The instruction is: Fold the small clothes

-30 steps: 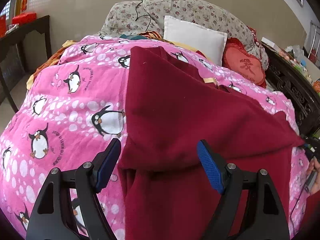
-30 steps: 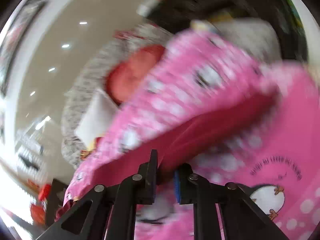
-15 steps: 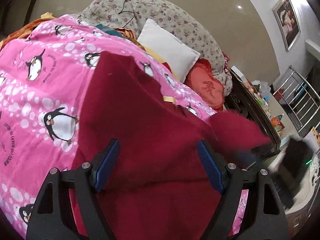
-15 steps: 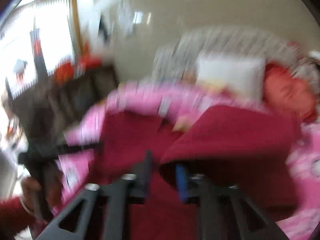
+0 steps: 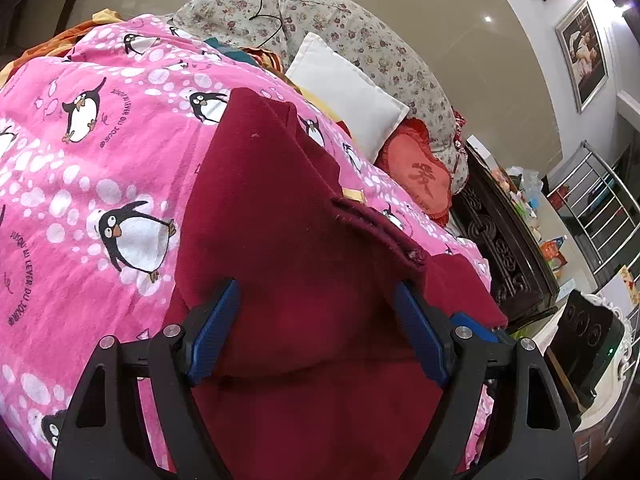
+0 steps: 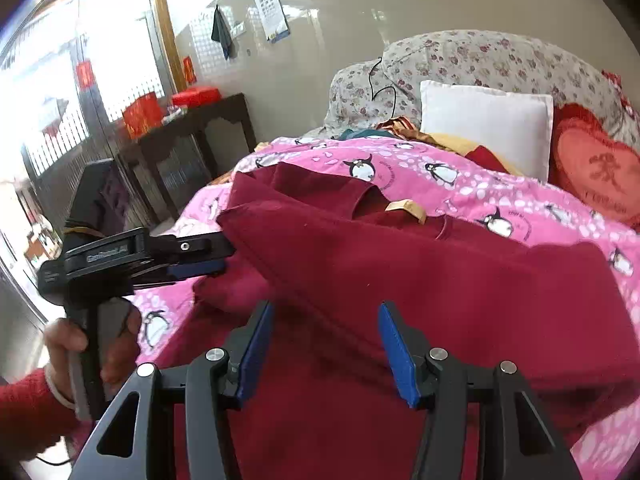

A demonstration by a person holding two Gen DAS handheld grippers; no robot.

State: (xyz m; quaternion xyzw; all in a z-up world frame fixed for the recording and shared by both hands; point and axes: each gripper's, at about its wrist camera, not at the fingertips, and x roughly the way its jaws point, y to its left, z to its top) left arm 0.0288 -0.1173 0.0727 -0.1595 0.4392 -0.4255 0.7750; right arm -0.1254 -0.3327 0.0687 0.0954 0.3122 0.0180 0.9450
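A dark red garment (image 5: 280, 220) lies spread on the pink penguin blanket (image 5: 80, 200), a tan label (image 6: 406, 208) at its neck. One side of the garment (image 6: 440, 280) is folded across its body. My left gripper (image 5: 318, 332) hovers open over the near part of the cloth, with nothing between its blue pads. In the right wrist view the left gripper (image 6: 208, 258) comes in from the left, held by a hand (image 6: 64, 336) in a red sleeve, its tips at the fold's left corner. My right gripper (image 6: 326, 354) is just above the cloth, its jaws opening and empty.
At the head of the bed are a white pillow (image 6: 484, 124), a red heart cushion (image 6: 596, 168) and floral cushions (image 5: 320, 20). A dark side table (image 6: 192, 136) with red boxes stands at the left. Carved dark furniture (image 5: 500, 248) and a black speaker (image 5: 588, 344) flank the bed.
My right gripper swung across the bed shut on the garment's edge, laid that side over the body and opened off it. My left gripper stayed in place, open, and turned to the right.
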